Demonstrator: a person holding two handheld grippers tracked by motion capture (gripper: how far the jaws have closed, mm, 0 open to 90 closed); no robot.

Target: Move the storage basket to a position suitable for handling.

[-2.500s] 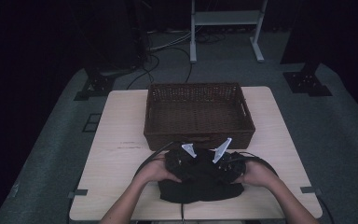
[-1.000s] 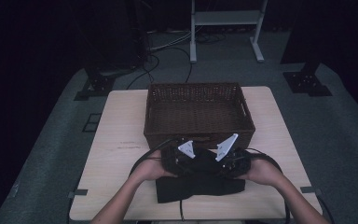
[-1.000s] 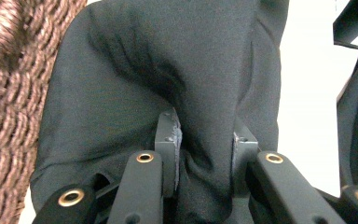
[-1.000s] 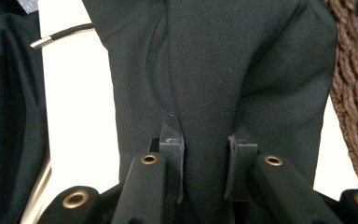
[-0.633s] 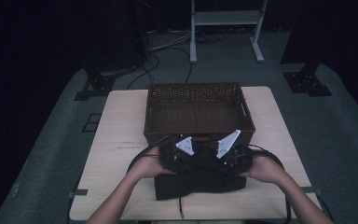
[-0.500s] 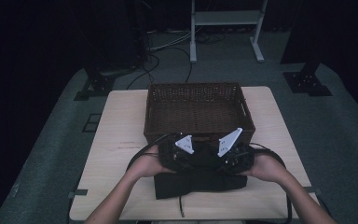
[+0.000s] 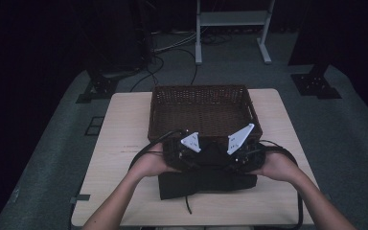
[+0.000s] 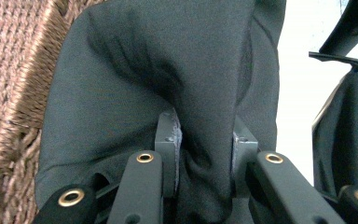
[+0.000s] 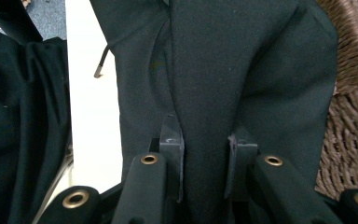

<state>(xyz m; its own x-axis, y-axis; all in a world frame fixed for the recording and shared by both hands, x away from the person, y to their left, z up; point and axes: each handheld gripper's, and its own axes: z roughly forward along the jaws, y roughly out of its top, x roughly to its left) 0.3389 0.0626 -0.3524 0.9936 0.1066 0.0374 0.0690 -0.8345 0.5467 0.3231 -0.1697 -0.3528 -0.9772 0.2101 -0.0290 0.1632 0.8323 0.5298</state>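
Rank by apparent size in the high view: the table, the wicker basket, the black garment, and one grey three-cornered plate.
1. table, largest by far.
2. wicker basket.
3. black garment; its full extent is unsure, since part is bunched up under the hand-held grippers.
4. grey three-cornered plate, smallest, although it sits higher and so nearer the camera.

A dark lab or studio: floor cables (image 7: 172, 48), a metal stand (image 7: 232, 19), equipment bases (image 7: 316, 84).

One wicker basket (image 7: 199, 111) sits on one table (image 7: 120, 143). One black garment (image 7: 206, 184) lies there — a single drawstring cord (image 9: 102, 63) trails from it. Two grippers are in hand — the left gripper (image 7: 184, 151) and the right gripper (image 7: 239, 148) — each carrying one grey three-cornered plate.
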